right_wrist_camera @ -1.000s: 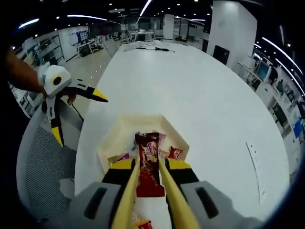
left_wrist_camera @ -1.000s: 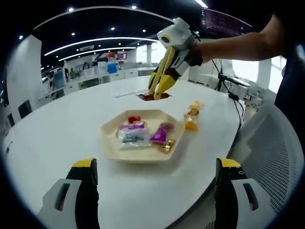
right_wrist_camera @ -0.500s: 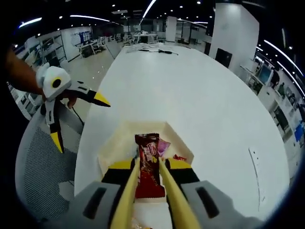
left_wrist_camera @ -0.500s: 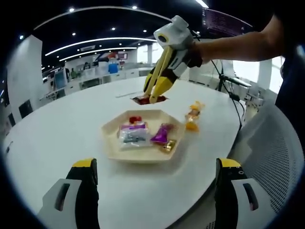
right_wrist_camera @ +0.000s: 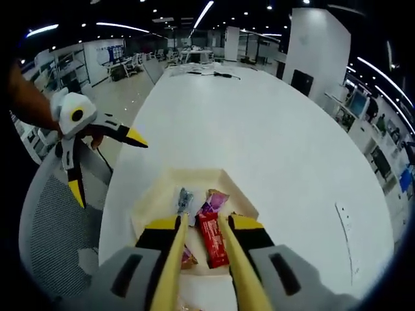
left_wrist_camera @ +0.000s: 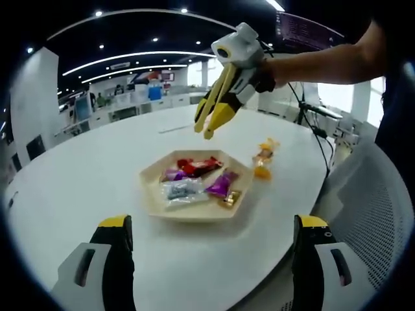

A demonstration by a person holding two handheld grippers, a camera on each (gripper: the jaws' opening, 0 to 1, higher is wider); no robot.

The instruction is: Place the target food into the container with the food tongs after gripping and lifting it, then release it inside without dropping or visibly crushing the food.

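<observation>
Left gripper view, widest first: white oval table [left_wrist_camera: 78, 194] across most of the scene, with a grey mesh chair [left_wrist_camera: 379, 214] at its near right edge. On the table, a pale hexagonal tray [left_wrist_camera: 154, 202] holding wrapped snacks. Red-brown snack bar [left_wrist_camera: 200, 166] flat at the tray's far side, next to a purple packet [left_wrist_camera: 220, 183], a silver packet [left_wrist_camera: 183, 189] and a small gold-wrapped piece [left_wrist_camera: 229, 197]. Just off the tray's right edge, an orange-yellow wrapped sweet [left_wrist_camera: 262, 157] on the bare table. Above the tray's far side, clear of the snacks: right gripper [left_wrist_camera: 206, 126], held by a hand [left_wrist_camera: 262, 71], with yellow tongs slightly parted and nothing between them. Along the bottom edge, left gripper [left_wrist_camera: 211, 227] with jaws spread wide and nothing held.

Right gripper view, looking down along the yellow tongs [right_wrist_camera: 202, 223]: tray [right_wrist_camera: 155, 188] directly below, snack bar [right_wrist_camera: 214, 238] flat in it, seen between the two tong arms; contact with the arms not discernible. Silver packet [right_wrist_camera: 183, 197] and purple packet [right_wrist_camera: 213, 199] just beyond the tips. At left, left gripper [right_wrist_camera: 107, 159] hanging off the table edge over the chair [right_wrist_camera: 52, 246], jaws wide apart.
</observation>
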